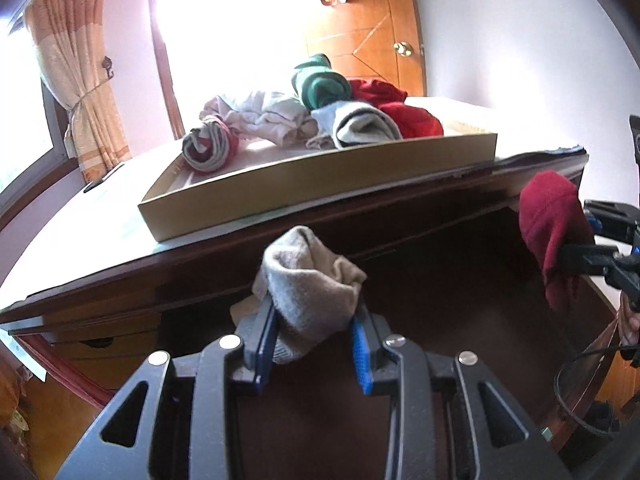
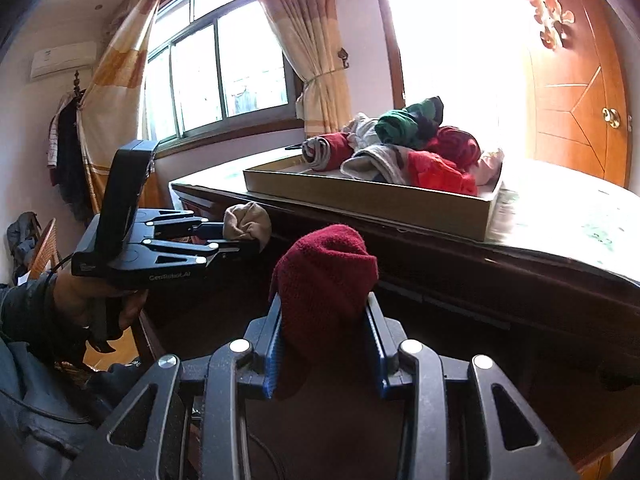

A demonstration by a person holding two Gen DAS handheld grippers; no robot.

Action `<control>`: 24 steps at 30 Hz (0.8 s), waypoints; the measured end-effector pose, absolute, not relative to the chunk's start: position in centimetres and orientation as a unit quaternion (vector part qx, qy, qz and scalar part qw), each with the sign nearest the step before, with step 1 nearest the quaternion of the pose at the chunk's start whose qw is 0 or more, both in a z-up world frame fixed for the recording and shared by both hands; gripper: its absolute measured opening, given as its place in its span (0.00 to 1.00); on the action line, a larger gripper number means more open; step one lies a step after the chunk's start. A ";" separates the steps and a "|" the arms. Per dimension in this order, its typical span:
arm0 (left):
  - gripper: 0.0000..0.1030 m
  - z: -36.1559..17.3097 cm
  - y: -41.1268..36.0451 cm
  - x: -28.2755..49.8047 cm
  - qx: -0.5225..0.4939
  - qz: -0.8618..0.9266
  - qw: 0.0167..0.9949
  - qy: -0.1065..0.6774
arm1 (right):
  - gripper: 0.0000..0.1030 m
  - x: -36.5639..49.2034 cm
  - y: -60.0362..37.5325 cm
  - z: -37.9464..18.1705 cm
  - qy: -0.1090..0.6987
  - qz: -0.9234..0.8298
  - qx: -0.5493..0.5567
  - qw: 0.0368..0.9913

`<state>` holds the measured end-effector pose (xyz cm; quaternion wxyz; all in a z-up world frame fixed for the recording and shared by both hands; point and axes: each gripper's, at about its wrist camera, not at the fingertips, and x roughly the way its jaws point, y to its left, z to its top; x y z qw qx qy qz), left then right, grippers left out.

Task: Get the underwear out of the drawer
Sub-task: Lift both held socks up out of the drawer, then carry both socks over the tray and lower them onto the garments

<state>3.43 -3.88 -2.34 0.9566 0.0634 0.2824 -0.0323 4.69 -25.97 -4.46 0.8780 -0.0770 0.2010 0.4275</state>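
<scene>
**Two rolled garments lifted clear, one per gripper**

The left gripper (image 1: 314, 312) pinches a grey-beige rolled garment (image 1: 310, 280); the right gripper (image 2: 326, 320) clamps a maroon knitted roll (image 2: 326, 264). Both bundles hang before the dark wooden dresser (image 2: 460, 272), probably bound for the cardboard tray (image 1: 320, 176) at twelve o'clock, already heaped with clothing.

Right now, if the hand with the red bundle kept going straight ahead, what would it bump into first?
Probably the dark wooden front of the dresser, just below its top edge. The right gripper, shut on the red bundle, points there; the cardboard tray sits higher. Depth is hard to judge.
</scene>
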 end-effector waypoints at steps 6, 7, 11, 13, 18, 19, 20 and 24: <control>0.31 -2.0 -3.3 2.9 0.049 -0.028 0.963 0.262 | 0.37 4.5 -26.1 -4.4 0.191 0.430 -0.077 0.879; 0.31 -1.9 -3.2 2.7 0.047 -0.027 0.965 0.258 | 0.37 4.4 -26.1 -4.5 0.187 0.430 -0.079 0.880; 0.31 -1.7 -2.8 2.3 0.035 -0.025 0.969 0.243 | 0.37 3.9 -26.1 -4.3 0.173 0.434 -0.083 0.880; 0.31 -1.6 -2.6 2.1 0.030 -0.024 0.971 0.236 | 0.37 3.8 -26.0 -4.3 0.169 0.435 -0.084 0.880; 0.31 -1.4 -2.3 1.7 0.023 -0.022 0.974 0.224 | 0.37 3.4 -26.0 -4.1 0.157 0.440 -0.086 0.880; 0.31 -1.4 -2.3 1.7 0.023 -0.022 0.975 0.222 | 0.37 3.3 -26.0 -4.0 0.154 0.443 -0.087 0.879; 0.31 -1.4 -2.3 1.7 0.023 -0.023 0.975 0.220 | 0.37 3.2 -26.0 -4.0 0.152 0.445 -0.088 0.878; 0.31 -1.3 -2.2 1.8 0.018 -0.024 0.975 0.219 | 0.37 3.1 -26.0 -3.9 0.146 0.447 -0.089 0.878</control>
